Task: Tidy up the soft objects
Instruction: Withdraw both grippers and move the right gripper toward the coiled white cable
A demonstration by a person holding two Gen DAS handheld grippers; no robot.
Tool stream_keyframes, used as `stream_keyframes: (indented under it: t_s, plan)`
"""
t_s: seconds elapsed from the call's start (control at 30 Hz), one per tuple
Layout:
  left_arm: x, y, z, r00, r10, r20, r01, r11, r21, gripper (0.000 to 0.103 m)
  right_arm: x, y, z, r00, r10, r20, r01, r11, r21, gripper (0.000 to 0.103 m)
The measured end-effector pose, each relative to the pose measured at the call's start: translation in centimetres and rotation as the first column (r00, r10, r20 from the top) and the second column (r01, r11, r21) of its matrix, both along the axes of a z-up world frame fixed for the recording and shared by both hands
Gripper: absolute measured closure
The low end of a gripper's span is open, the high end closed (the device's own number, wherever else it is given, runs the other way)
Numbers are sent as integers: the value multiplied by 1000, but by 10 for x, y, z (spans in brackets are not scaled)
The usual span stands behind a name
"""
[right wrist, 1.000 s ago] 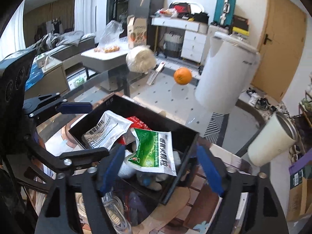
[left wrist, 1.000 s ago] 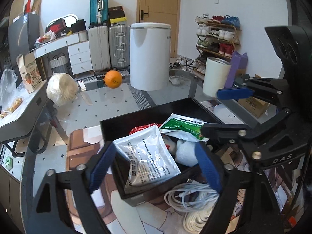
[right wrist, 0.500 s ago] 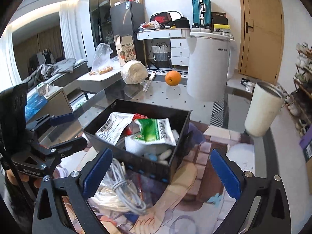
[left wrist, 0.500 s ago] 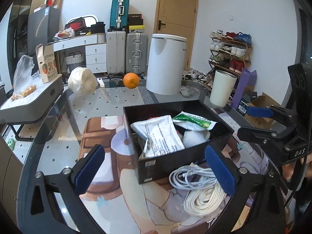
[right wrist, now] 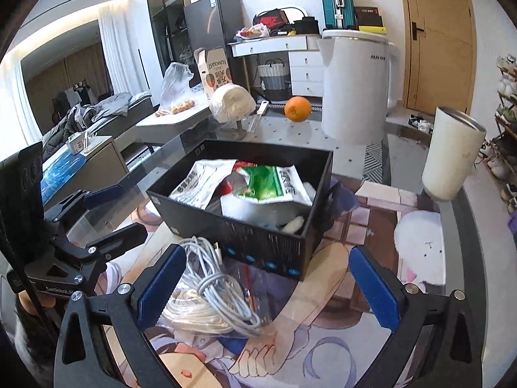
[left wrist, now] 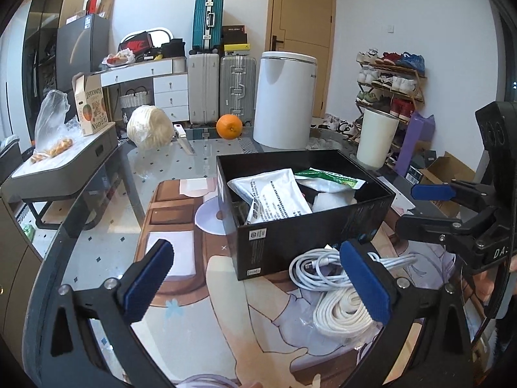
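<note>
Both my left gripper (left wrist: 257, 283) and right gripper (right wrist: 266, 286) gape wide and empty; the black box (left wrist: 310, 239) of pouches sits mid-tabletop, the white cable coil (right wrist: 211, 304) loose against its near wall. I'd say the coil goes next; best to dip low, straddle the whole bundle and pinch several loops together so none trails out.

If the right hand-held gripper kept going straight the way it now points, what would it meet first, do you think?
Probably the black box: its near wall sits dead ahead between the open fingers of the right hand-held gripper. The white cable bundle lies closer but left of centre; depth is unclear.
</note>
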State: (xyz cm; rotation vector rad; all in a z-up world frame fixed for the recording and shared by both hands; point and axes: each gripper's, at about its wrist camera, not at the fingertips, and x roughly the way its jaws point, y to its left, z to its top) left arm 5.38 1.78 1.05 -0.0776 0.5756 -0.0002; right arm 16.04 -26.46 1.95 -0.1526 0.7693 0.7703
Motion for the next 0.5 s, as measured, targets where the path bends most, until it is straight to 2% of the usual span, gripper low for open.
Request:
stream_keyframes:
  t_s: [0.17,0.5]
  plan:
    - [-2,-3,-2,1000,7,5,-7,999,39,0,-2,1,-2,1000,6,5,-6,1000,-8,1]
    - [-4,4,-3,1000,23,14,-23,1000,4,0,-7,10,-6,999,45,11,-45,998,-45,1]
